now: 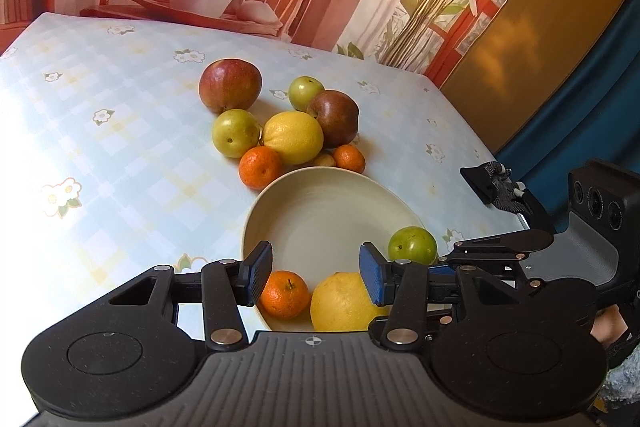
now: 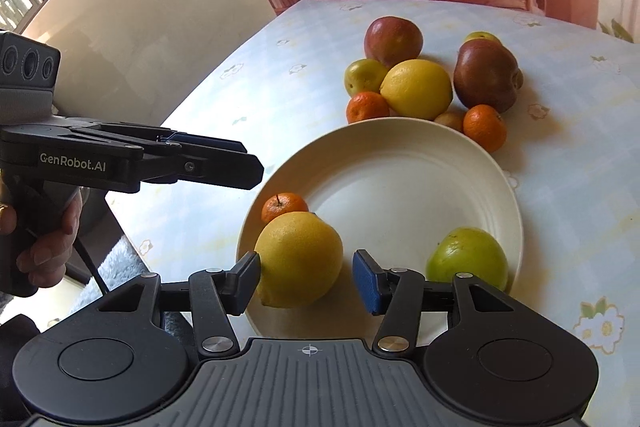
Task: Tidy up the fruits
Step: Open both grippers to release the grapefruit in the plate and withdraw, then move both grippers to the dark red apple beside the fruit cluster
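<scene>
While both hand-held tools hover over it, the round cream ceramic plate (image 2: 420,163) on the pale blue checked tablecloth with white flowers (image 1: 100,131) carries three fruits: a large yellow lemon (image 2: 300,259) at its near-left rim, a small orange mandarin (image 2: 285,206) touching the lemon on the far side, and a green round fruit (image 2: 468,259) at the near-right rim. The right gripper (image 2: 306,281) hangs just above the plate's near edge with its jaws apart; the lemon lies partly between them, its side at the left black pad, while the blue right pad stands clear of it, so nothing is clamped. The left gripper (image 1: 316,273) is likewise released and empty above the plate, and the right wrist view shows it from the side, left of the plate, held by a hand (image 2: 44,247). Beyond the plate's far rim sits the unsorted pile: two dark red apples (image 1: 230,85), a second yellow lemon (image 1: 293,137), two yellow-green round fruits (image 1: 236,133) and two small orange mandarins (image 1: 260,167), close together.
</scene>
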{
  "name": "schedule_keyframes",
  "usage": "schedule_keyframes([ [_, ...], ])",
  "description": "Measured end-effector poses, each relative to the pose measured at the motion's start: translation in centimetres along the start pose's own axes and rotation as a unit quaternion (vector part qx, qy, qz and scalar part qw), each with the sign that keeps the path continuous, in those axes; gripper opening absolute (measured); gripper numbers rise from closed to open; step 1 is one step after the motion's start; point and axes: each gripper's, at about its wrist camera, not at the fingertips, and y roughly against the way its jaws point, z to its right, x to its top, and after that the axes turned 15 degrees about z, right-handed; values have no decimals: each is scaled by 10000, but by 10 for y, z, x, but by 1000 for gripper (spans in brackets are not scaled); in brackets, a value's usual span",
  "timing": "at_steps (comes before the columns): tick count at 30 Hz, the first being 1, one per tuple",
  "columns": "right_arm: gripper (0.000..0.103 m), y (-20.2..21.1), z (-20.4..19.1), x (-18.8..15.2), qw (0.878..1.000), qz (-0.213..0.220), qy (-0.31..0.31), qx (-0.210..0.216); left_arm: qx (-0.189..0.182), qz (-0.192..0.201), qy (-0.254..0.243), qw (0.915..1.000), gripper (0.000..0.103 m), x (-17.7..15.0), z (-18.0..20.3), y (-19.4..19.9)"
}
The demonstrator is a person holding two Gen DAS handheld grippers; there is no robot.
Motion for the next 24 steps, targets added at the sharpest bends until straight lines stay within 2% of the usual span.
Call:
schedule_keyframes([
  [9,49,14,22,21,9975,414,140,-549,211,252,-242,9992,51,14,4,-1],
  [13,56,19,34,32,9951,617,151,-757,355,384,-388,9979,52,21,7,-5],
  [15,56,20,41,37,9936,701,156,-869,409,435,-425,9973,53,24,6,-7],
  [24,55,11,63,51,9889,843,313,-1179,641,559,-567,9948,54,36,2,-24],
])
